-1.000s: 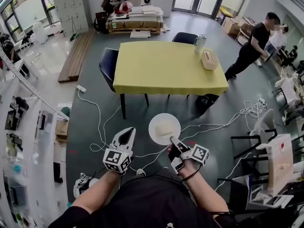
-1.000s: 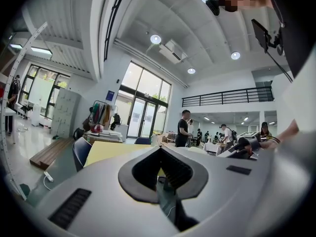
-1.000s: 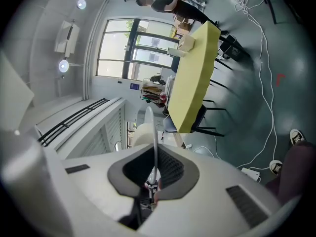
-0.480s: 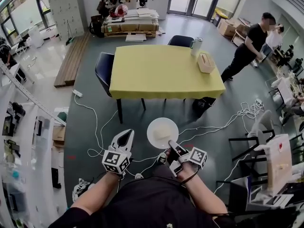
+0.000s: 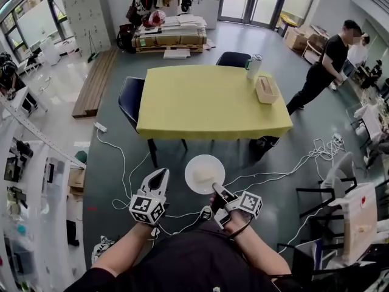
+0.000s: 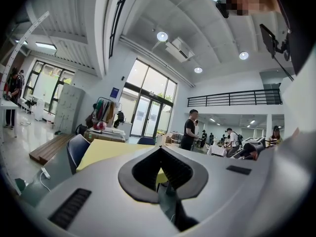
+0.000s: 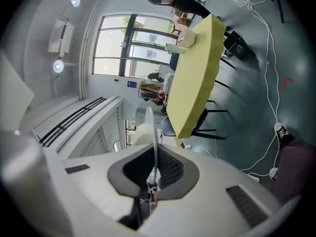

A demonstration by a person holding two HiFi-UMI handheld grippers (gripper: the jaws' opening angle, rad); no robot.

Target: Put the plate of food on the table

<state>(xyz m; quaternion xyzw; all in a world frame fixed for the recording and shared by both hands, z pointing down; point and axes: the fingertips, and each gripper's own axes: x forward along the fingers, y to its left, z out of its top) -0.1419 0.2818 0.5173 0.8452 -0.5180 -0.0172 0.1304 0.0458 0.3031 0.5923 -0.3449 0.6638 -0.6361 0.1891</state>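
Ahead of the person, across a strip of grey floor (image 5: 115, 163) strewn with white cables (image 5: 285, 151), stands the yellow bench (image 5: 206, 102). That gap is what the coming move turns on. The plate (image 5: 196, 165) hangs over the floor, short of the bench's near edge and well apart from it, roughly in line with the middle of that edge. A pale lump of food (image 5: 209, 174) sits on it.

The right claw (image 5: 217, 191) pinches the plate by the rim nearest the person, so the plate reaches forward from the claw toward the bench. In the right gripper view the plate shows edge-on as a thin white line running out between the two jaws, with the bench beyond it. From the head view it looks about level.

The left claw (image 5: 160, 175) hangs to the plate's left, apart from it, its jaws pressed together with nothing between them.

A tissue box (image 5: 266, 90) and a tall cup (image 5: 254, 66) stand toward the bench's right end; the near and left parts are bare yellow cloth. My judgement is that the right arm must carry the plate straight forward over the near edge, keeping it flat, and set it down on that bare stretch.
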